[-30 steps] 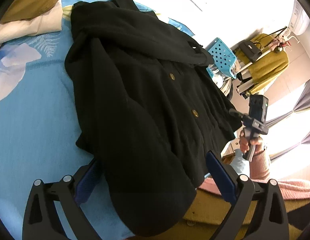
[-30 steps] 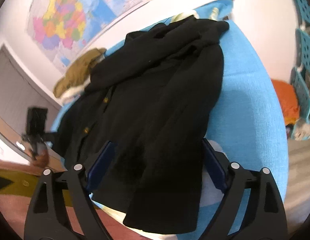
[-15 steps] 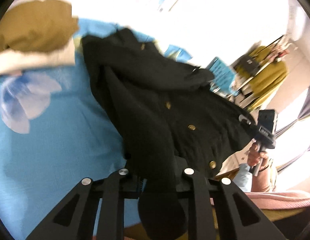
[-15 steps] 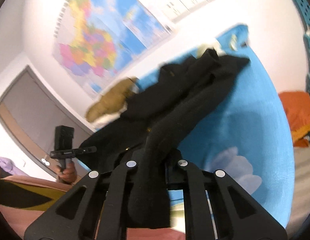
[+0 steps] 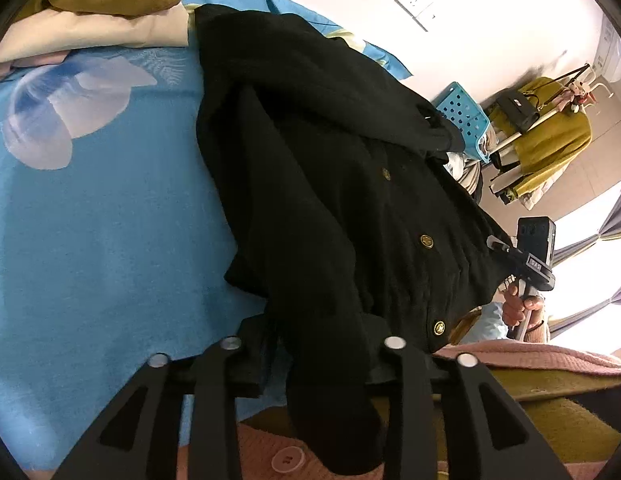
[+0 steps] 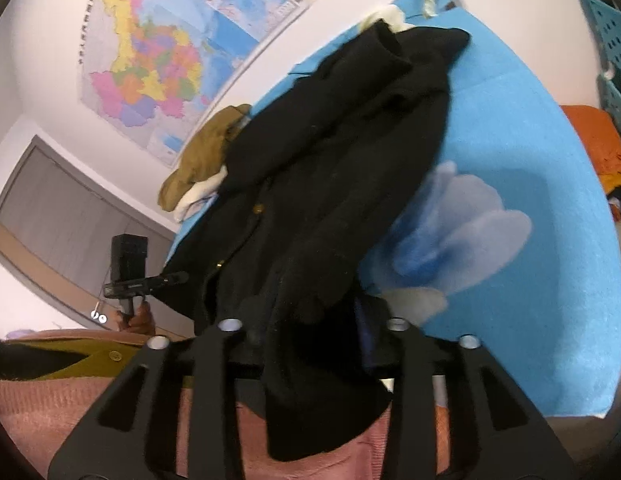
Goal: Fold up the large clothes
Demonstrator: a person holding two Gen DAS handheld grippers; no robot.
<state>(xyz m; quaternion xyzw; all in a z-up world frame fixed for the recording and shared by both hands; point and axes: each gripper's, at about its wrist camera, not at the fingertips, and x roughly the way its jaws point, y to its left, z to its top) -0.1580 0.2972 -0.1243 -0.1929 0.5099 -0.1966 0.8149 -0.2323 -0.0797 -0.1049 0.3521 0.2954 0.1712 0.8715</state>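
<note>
A black coat (image 5: 330, 160) with gold buttons lies face up on the blue bed sheet (image 5: 90, 240). One sleeve (image 5: 322, 320) runs between the jaws of my left gripper (image 5: 310, 344), which are opening; a strip of sheet shows beside the cloth, so the pads are off it. In the right wrist view the coat (image 6: 330, 140) stretches away, and its other sleeve (image 6: 310, 280) lies between the opening jaws of my right gripper (image 6: 310, 320), with a blue pad bare beside it. Both sleeve ends hang over the bed's near edge.
Folded olive and cream clothes (image 5: 102, 0) are stacked at the head of the bed. Beyond the bed's far side stand a blue perforated basket (image 5: 466, 112) and a rack with a yellow garment (image 5: 550, 140). A map (image 6: 150, 60) hangs on the wall. The person's pink sweater (image 5: 550, 360) is close below.
Both grippers went from wide open around the sleeve ends to shut on them, and now stand wider again. The sleeves have shifted inward over the coat's body.
</note>
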